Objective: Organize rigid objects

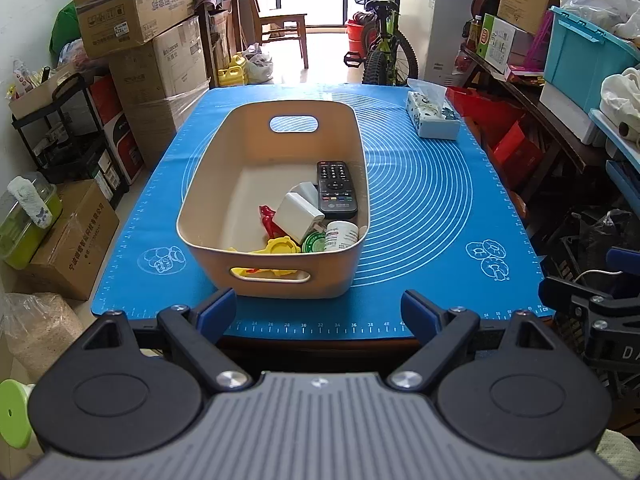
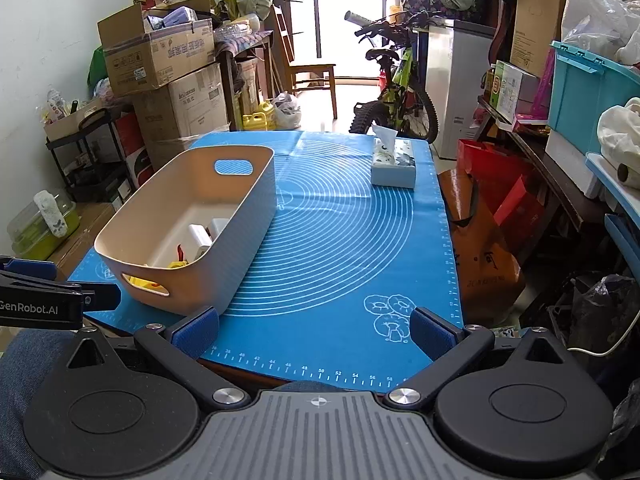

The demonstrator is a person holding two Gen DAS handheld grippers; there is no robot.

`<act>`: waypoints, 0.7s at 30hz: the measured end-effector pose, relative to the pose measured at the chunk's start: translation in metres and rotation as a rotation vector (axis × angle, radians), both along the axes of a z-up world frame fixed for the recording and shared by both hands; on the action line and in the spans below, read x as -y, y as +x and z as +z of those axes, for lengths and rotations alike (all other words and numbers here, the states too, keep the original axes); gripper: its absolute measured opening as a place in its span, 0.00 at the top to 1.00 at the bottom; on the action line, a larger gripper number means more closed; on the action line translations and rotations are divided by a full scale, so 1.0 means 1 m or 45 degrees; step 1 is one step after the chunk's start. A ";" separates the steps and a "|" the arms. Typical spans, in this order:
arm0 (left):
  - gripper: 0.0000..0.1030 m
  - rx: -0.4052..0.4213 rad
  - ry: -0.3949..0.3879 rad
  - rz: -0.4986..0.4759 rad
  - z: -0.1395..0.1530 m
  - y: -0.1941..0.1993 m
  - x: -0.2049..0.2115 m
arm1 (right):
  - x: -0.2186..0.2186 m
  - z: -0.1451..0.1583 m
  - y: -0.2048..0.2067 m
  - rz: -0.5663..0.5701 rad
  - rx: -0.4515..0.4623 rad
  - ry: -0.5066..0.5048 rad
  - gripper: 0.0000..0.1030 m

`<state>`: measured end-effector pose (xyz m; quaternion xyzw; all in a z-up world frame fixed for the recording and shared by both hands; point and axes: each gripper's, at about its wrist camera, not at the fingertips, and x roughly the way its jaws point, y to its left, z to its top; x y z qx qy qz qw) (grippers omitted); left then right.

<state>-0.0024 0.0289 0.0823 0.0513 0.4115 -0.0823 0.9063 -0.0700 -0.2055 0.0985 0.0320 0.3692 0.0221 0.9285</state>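
A beige bin (image 1: 208, 184) with handle slots stands on the blue mat (image 1: 420, 208); it also shows in the right wrist view (image 2: 248, 216). Inside it lie a black remote (image 1: 336, 190), a white charger block (image 1: 298, 216), a small white bottle (image 1: 341, 236), a green lid (image 1: 314, 243), a red piece (image 1: 267, 218) and yellow pieces (image 1: 276, 248). My left gripper (image 1: 318, 314) is open and empty just in front of the bin's near wall. My right gripper (image 2: 314, 334) is open and empty over the mat's near edge, right of the bin.
A tissue box (image 1: 432, 116) sits at the mat's far right; it also shows in the right wrist view (image 2: 394, 164). Stacked cardboard boxes (image 1: 156, 60) stand left of the table, a bicycle (image 1: 384, 48) beyond it, and shelves with a teal crate (image 1: 580, 64) to the right.
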 end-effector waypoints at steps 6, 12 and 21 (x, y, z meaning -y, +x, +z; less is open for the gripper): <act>0.14 0.002 0.004 -0.007 0.000 0.000 0.000 | 0.000 0.000 -0.001 0.001 0.009 0.004 0.02; 0.14 -0.001 0.005 -0.003 -0.002 -0.001 0.000 | -0.001 0.000 -0.002 0.000 0.009 0.003 0.02; 0.14 -0.016 0.001 -0.003 -0.004 0.002 0.001 | -0.001 -0.002 -0.001 0.008 -0.005 0.002 0.02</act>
